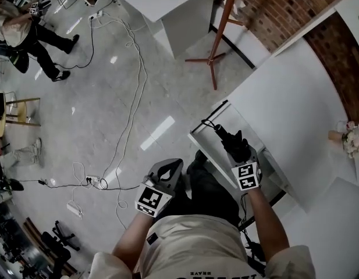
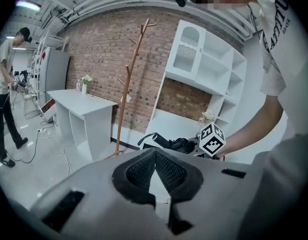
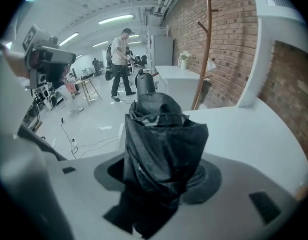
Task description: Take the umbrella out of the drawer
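Note:
A black folded umbrella [image 1: 227, 138] is held clear above the open white drawer [image 1: 198, 139], handle end pointing away from me. My right gripper [image 1: 237, 151] is shut on its wrapped fabric body; in the right gripper view the umbrella [image 3: 161, 139] fills the gap between the pads of the right gripper [image 3: 162, 181]. My left gripper [image 1: 167, 171] hovers to the left of the drawer, jaws shut with nothing in them. From the left gripper view the pads of the left gripper [image 2: 154, 158] meet at the tip, and the umbrella [image 2: 172, 144] shows beyond, beside the right gripper's marker cube [image 2: 212, 139].
The drawer belongs to a white cabinet [image 1: 290, 115] against a brick wall. A wooden coat stand [image 1: 217, 36] stands beyond it. Cables [image 1: 130, 97] and a power strip [image 1: 74, 209] lie on the floor to the left. Another person [image 1: 28, 34] stands far off.

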Demonstrator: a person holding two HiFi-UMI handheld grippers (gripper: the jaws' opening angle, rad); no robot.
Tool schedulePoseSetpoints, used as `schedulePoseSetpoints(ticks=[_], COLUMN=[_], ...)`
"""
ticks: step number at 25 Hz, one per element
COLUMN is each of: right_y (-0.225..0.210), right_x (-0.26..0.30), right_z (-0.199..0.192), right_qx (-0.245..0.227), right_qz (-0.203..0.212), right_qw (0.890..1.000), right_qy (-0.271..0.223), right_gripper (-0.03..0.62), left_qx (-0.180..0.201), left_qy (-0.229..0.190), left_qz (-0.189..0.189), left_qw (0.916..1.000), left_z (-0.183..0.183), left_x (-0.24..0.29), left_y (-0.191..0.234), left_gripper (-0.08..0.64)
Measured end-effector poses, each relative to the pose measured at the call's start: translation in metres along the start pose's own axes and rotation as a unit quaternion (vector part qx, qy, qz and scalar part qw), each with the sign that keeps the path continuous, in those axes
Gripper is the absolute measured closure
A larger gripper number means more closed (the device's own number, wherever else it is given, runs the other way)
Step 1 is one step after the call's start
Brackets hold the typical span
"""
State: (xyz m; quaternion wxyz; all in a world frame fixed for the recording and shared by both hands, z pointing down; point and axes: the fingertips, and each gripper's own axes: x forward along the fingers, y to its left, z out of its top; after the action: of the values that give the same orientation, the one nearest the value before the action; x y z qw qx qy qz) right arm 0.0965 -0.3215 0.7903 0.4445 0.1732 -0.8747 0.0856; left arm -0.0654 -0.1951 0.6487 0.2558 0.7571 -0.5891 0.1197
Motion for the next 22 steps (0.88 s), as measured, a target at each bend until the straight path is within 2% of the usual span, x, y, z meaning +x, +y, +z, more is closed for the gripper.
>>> schedulePoseSetpoints(ticks=[7,15,22], right_y=[0.011,0.033,0.054], right_x=[-0.041,-0.087,-0.130], right_z=[0.003,0.020,0.025], right_qx=[0.037,0.090,0.139], right_qz=[-0.045,-0.087,-0.100], right_qw=[0.998,0.989,0.977], right_qy=[-0.029,-0.077,-0.129], right_gripper=[0.327,0.327,0.327], left_qx=[0.004,0.030,0.029], left_qy=[-0.023,-0.037,-0.047], left_qz=[-0.023,-0.040,-0.028], left_qw=[0.9995,0.9981,0.9981], left_z=[-0.001,-0.001,-0.016], left_x=[-0.031,-0.077,-0.115], left_y=[-0.003,0.001,0.005], left_gripper=[0.535,0.535,0.535])
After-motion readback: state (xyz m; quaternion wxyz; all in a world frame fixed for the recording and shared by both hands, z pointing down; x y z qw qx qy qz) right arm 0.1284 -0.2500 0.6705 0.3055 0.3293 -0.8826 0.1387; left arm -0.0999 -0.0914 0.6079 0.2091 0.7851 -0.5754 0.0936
